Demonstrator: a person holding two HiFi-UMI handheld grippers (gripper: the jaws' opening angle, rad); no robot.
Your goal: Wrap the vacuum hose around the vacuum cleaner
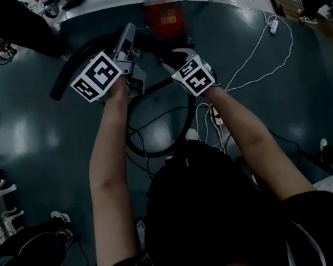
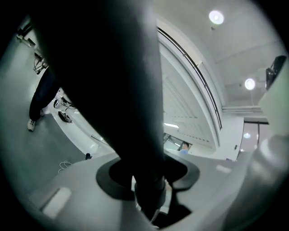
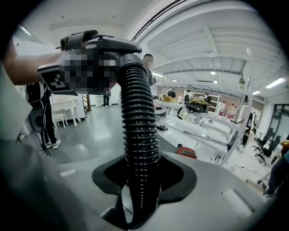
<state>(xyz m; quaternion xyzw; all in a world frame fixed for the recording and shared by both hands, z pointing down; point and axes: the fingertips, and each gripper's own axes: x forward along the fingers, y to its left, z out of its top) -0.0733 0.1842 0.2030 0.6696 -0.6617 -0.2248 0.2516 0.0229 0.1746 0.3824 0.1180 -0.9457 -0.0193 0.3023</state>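
Left gripper [image 2: 151, 200]: jaws clamped on the smooth dark wand [image 2: 131, 90] at the hose's end.
Right gripper [image 3: 137, 203]: jaws pinching the ribbed vacuum hose [image 3: 140, 122] just below that wand.
Vacuum cleaner [image 1: 165, 31]: red body on the dark floor [image 1: 30, 131], just beyond both grippers.
Hose slack [image 1: 157, 154]: loops on the floor beneath the forearms.

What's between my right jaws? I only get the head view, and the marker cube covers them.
Observer: The right gripper view shows the ribbed hose clamped in the right gripper.
Operator: And the left?
Observer: The left gripper is shut on a smooth dark tube.
Operator: Where does the hose end?
Observer: Its top joins a dark handle beside the left gripper's cube.
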